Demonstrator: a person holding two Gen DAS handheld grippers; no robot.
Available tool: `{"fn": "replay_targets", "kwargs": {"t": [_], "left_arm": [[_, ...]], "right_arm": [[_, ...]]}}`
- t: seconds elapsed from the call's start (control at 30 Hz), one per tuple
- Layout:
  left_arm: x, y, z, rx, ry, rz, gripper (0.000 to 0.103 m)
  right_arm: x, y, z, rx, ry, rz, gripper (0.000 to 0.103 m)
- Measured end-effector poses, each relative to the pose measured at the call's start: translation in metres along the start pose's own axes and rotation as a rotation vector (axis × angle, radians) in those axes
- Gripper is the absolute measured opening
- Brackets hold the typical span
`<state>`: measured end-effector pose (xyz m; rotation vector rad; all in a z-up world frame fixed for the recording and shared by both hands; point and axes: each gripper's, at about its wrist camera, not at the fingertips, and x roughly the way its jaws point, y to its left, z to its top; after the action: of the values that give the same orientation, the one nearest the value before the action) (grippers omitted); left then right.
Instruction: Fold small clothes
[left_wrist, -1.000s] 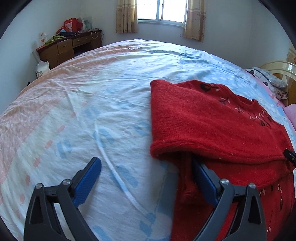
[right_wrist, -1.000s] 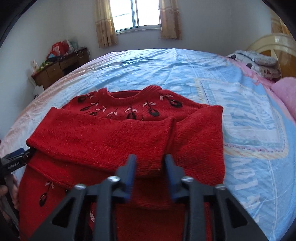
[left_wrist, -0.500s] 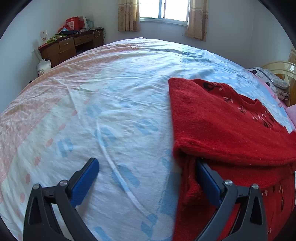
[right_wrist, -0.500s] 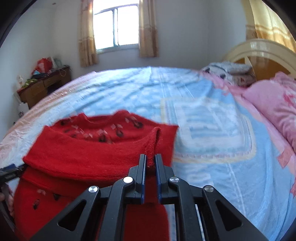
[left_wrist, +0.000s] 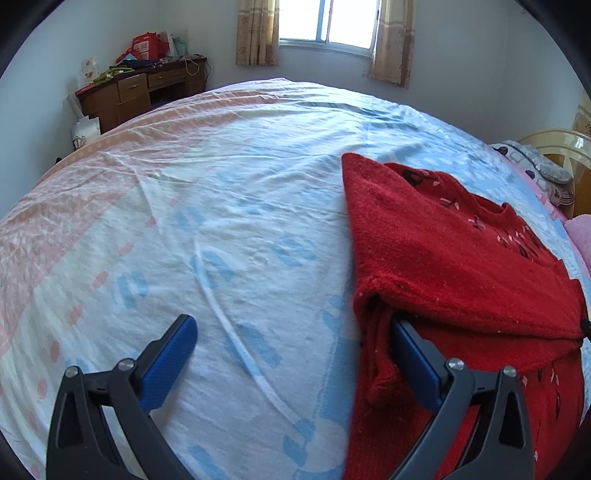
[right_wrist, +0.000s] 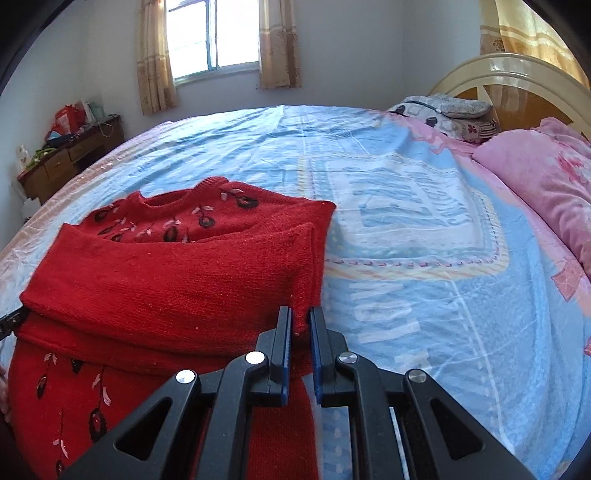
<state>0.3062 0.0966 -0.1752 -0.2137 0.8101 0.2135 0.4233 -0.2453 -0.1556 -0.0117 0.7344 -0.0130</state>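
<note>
Red sweater (right_wrist: 166, 288) (right side) now folded inward

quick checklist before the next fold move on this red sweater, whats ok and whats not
1. Right gripper clamped on the red knitted sweater: ok; its jaws have just been closing and a fold of the right edge is pinched between them.
2. Left gripper gripping the sweater: not ok; jaws wide apart, only one blue finger tucked under the left sleeve fold.
3. Both sleeves folded across the chest: ok.
4. Bare space on the blue and pink printed bedsheet to the right: ok.
5. Pink pillow apart from the sweater: ok.
6. Lower hem flat: cannot tell, hidden behind the grippers.
</note>
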Motion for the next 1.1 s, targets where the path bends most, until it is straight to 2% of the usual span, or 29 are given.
{"fn": "replay_targets", "kwargs": {"t": [0.13,0.17,0.2,0.27,0.37,0.43,0.57,0.67,0.73,0.83,0.93,1.0,1.1], "left_arm": [[-0.001,-0.002,0.000,0.006,0.002,0.001,0.103],[-0.002,-0.002,0.000,0.007,0.006,-0.003,0.103],[-0.002,-0.001,0.000,0.008,0.013,-0.008,0.103],[-0.005,0.001,0.000,-0.001,0.019,-0.019,0.103],[-0.015,0.004,-0.002,-0.011,0.006,-0.032,0.103],[-0.023,0.003,-0.001,-0.001,-0.025,-0.013,0.103],[-0.033,-0.003,0.007,0.024,-0.080,0.006,0.103],[-0.030,-0.008,0.016,0.045,-0.089,0.018,0.103],[-0.026,-0.012,0.021,0.051,-0.097,0.028,0.103],[-0.020,-0.017,0.026,0.060,-0.101,0.033,0.103],[-0.007,-0.026,0.025,0.095,-0.074,0.053,0.103],[0.004,-0.031,0.021,0.121,-0.037,0.055,0.103],[0.008,-0.031,0.020,0.122,-0.013,0.037,0.103]], "right_arm": [[-0.002,0.000,0.002,-0.001,0.017,0.008,0.010],[-0.004,-0.002,0.004,0.011,0.025,0.015,0.019],[-0.007,-0.003,0.006,0.026,0.029,0.005,0.036],[-0.019,-0.006,0.013,0.055,-0.002,0.002,0.044],[-0.035,0.004,0.020,0.045,-0.047,0.044,0.044],[-0.041,0.018,0.024,0.010,-0.065,0.080,0.044],[-0.038,0.048,0.029,-0.060,-0.073,0.114,0.045],[-0.031,0.066,0.029,-0.101,-0.072,0.175,0.046],[-0.023,0.071,0.029,-0.116,-0.057,0.176,0.047],[-0.003,0.072,0.027,-0.134,0.005,0.143,0.047],[0.018,0.055,0.017,-0.102,0.081,0.110,0.047],[0.022,0.042,0.011,-0.070,0.072,0.154,0.047],[0.020,0.040,0.006,-0.084,0.059,0.161,0.047]]}}
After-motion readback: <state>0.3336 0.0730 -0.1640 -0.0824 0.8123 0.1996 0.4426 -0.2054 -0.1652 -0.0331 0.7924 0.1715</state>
